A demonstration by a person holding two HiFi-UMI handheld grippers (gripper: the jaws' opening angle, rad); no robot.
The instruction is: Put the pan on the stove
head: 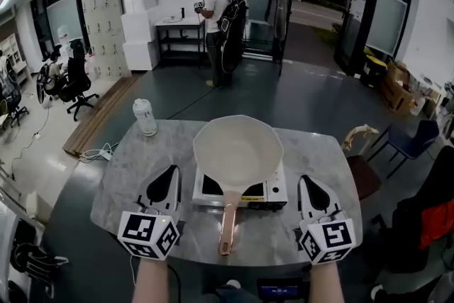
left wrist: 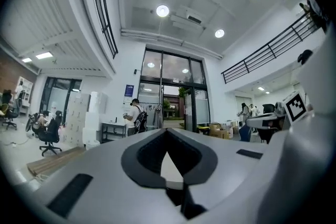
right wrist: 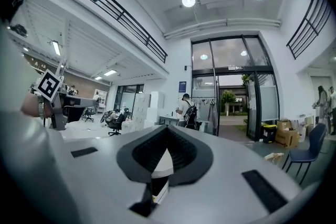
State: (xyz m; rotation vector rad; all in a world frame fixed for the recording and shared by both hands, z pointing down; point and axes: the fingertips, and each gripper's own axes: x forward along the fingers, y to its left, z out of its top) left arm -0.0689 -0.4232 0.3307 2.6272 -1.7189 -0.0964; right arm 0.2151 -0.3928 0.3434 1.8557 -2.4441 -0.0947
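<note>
Pan (head: 237,152) sits on stove (head: 273,194), so job looks done. Left tool (head: 170,174) & right tool (head: 306,184) closed, empty: nothing left to carry.

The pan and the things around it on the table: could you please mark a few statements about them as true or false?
1. The pan sits on the stove. True.
2. The pan's handle points away from the person. False: the handle points toward the near edge of the table, between the two grippers.
3. The left gripper grips the handle. False: it is shut on nothing, left of the stove.
4. The right gripper is shut and empty, right of the stove. True.
5. A bottle stands upright at the table's far left. True.
</note>
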